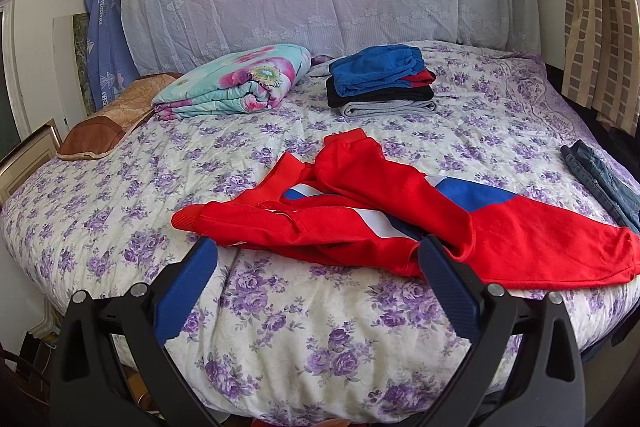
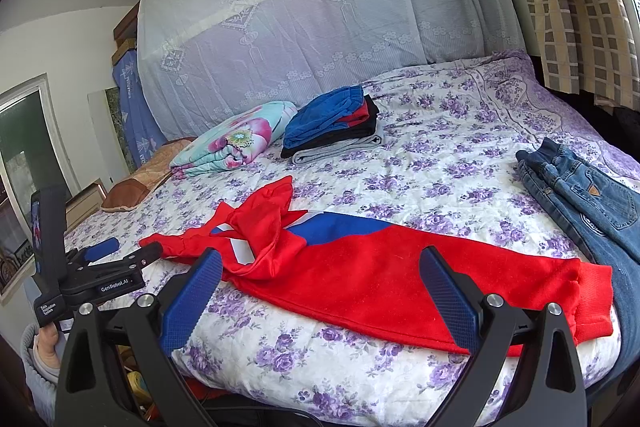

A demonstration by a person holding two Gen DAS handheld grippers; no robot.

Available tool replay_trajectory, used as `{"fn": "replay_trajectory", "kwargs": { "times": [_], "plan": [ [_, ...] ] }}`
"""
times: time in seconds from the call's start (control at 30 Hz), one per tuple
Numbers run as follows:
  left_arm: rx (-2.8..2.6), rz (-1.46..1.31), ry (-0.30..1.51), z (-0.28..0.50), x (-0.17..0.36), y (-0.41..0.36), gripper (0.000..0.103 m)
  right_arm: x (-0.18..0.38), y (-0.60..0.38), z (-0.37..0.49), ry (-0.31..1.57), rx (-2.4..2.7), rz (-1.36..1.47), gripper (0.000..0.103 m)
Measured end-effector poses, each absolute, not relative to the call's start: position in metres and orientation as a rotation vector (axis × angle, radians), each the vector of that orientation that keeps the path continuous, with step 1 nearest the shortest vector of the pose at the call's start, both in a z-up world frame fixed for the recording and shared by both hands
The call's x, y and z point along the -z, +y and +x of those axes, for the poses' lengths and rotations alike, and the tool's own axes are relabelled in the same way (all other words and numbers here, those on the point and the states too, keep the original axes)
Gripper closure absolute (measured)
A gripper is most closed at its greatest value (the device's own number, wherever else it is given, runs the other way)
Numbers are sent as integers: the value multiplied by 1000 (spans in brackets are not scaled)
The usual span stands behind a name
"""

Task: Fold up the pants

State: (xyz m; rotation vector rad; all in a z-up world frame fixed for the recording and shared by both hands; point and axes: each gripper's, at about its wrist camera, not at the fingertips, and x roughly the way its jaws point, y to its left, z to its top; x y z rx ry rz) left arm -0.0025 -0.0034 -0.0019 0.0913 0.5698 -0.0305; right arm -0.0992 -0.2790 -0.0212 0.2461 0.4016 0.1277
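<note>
Red pants (image 1: 352,219) with blue and white panels lie crumpled across the near part of the bed, legs twisted over each other. They also show in the right wrist view (image 2: 360,267). My left gripper (image 1: 316,251) is open and empty, just short of the pants' near edge. My right gripper (image 2: 320,263) is open and empty over the waist end of the pants. The left gripper also shows in the right wrist view (image 2: 128,249), at the pants' leg cuffs, jaws apart.
The bed has a purple floral cover (image 1: 280,327). A stack of folded clothes (image 1: 380,83) and a folded floral quilt (image 1: 236,83) sit at the back. Blue jeans (image 2: 592,203) lie at the right edge. A brown pillow (image 1: 108,123) lies at the left.
</note>
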Motion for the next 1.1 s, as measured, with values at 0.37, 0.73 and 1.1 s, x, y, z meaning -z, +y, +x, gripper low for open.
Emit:
{"fn": "replay_trajectory", "kwargs": {
  "times": [0.37,0.73,1.1],
  "plan": [
    [31,90,570,-2,2,-3,5,22,-279,-99,401,-128,246,4],
    [31,90,571,-3,2,-3,5,20,-275,-99,403,-131,243,4],
    [32,89,571,-2,2,-3,5,20,-275,-99,403,-132,243,4]
  ]
}}
